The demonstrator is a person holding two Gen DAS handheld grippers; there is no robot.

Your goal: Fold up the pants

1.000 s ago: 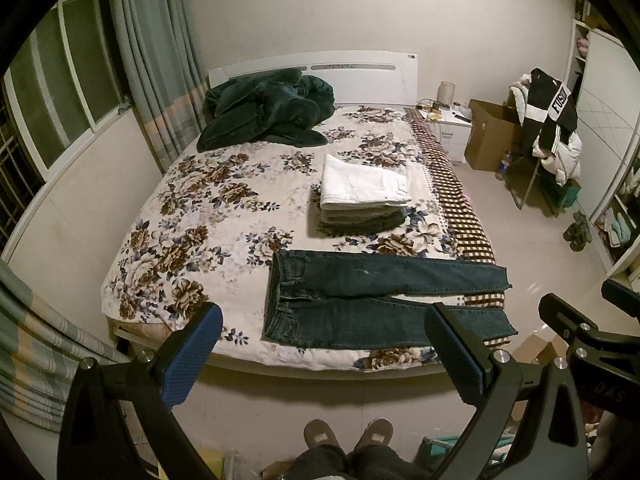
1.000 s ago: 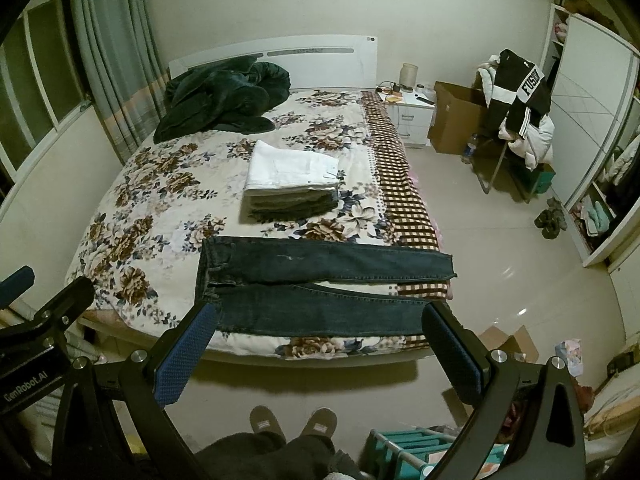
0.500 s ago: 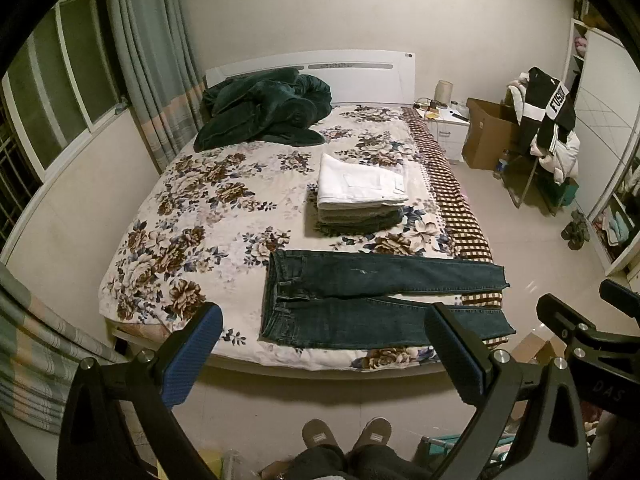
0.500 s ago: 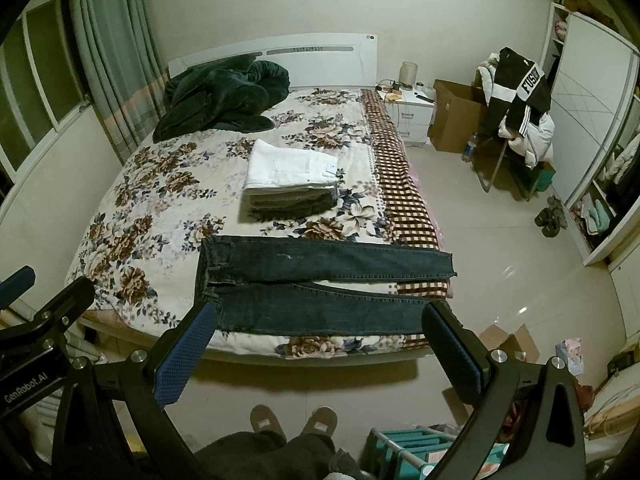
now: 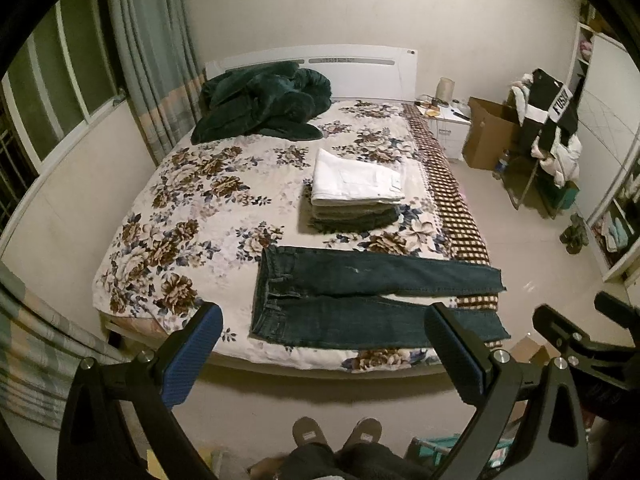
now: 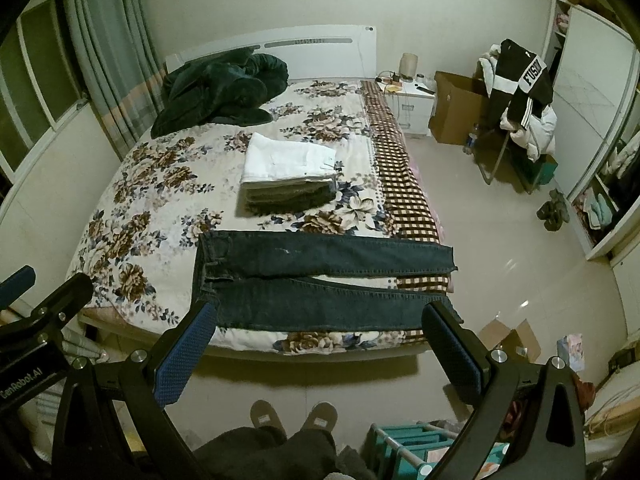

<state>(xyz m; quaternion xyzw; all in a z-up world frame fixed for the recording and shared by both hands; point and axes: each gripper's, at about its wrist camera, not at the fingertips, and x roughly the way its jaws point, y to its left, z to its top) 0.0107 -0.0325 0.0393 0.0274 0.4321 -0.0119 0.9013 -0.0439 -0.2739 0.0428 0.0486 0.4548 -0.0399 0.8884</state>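
Dark blue jeans (image 5: 372,300) lie flat along the foot of the floral bed (image 5: 192,208), waist to the left, the two legs spread slightly apart toward the right; they also show in the right wrist view (image 6: 316,280). My left gripper (image 5: 322,354) is open and empty, held high in front of the bed's foot edge. My right gripper (image 6: 318,354) is also open and empty, at about the same height, to the right of the left one.
A stack of folded pants (image 5: 356,192) with a white pair on top sits mid-bed. A dark green blanket (image 5: 260,104) is heaped by the headboard. A chair draped with clothes (image 5: 548,132), a cardboard box (image 5: 488,136) and a nightstand stand right. My slippered feet (image 5: 336,432) are below.
Both grippers have drifted slightly back and up from the bed; the view has shifted a little. The jeans have not moved.
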